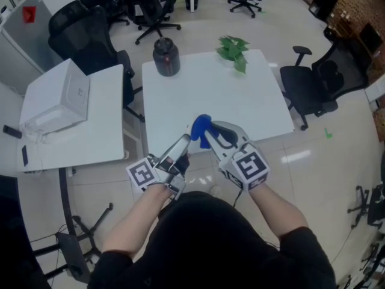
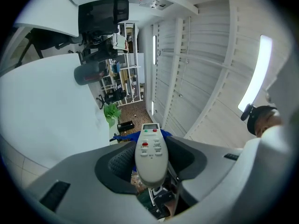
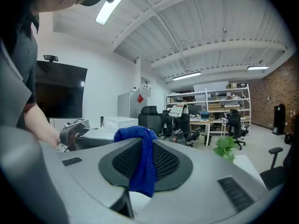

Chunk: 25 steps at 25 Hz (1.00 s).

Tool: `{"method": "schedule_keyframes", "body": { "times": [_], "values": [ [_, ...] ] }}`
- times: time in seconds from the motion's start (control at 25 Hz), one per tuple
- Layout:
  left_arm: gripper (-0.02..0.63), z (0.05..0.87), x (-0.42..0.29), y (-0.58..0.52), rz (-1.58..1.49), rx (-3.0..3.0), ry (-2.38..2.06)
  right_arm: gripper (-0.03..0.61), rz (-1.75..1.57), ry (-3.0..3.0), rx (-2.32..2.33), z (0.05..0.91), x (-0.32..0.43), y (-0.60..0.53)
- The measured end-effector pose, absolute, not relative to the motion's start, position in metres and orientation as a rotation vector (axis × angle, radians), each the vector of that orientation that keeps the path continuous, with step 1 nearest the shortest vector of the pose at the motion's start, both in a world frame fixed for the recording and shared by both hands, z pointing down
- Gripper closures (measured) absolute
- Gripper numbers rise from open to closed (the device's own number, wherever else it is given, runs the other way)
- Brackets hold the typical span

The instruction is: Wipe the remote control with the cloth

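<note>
My left gripper (image 1: 180,148) is shut on a white remote control (image 2: 151,154), which lies lengthwise between the jaws with its buttons facing up. In the head view the remote (image 1: 178,149) hangs above the near edge of the white table (image 1: 210,95). My right gripper (image 1: 209,135) is shut on a blue cloth (image 3: 141,160) that drapes over and between its jaws. In the head view the cloth (image 1: 200,127) sits right beside the remote's far end. The two grippers are close together, tips angled toward each other.
A black jug (image 1: 166,56) and a green plant (image 1: 233,48) stand at the table's far edge. A second table to the left carries a white box (image 1: 54,98). Black office chairs (image 1: 313,83) stand to the right and behind.
</note>
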<state>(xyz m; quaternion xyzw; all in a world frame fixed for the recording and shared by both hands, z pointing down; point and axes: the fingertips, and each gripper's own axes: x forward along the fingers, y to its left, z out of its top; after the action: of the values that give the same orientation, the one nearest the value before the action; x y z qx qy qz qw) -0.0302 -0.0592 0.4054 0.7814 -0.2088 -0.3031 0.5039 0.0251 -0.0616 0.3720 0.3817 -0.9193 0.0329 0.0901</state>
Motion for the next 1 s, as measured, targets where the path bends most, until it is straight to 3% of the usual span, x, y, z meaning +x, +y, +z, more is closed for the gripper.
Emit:
{"method": "schedule_keyframes", "body": {
  "times": [0.16, 0.4, 0.56, 1.0],
  "values": [
    [0.411, 0.425, -0.038, -0.064, -0.603, 2.026, -0.705, 0.509, 0.071, -2.718, 1.182, 0.368, 0.042, -0.063],
    [0.411, 0.509, -0.076, -0.096, 0.122, 2.351, -1.354, 0.509, 0.114, -2.657, 1.180, 0.390, 0.064, -0.053],
    [0.411, 0.569, -0.098, -0.115, 0.450, 2.329, -1.568, 0.509, 0.108, -2.613, 1.172, 0.408, 0.074, -0.047],
    [0.411, 0.690, -0.118, -0.138, 0.769, 2.080, -1.667, 0.509, 0.137, -2.524, 1.129, 0.432, 0.091, -0.038]
  ]
}}
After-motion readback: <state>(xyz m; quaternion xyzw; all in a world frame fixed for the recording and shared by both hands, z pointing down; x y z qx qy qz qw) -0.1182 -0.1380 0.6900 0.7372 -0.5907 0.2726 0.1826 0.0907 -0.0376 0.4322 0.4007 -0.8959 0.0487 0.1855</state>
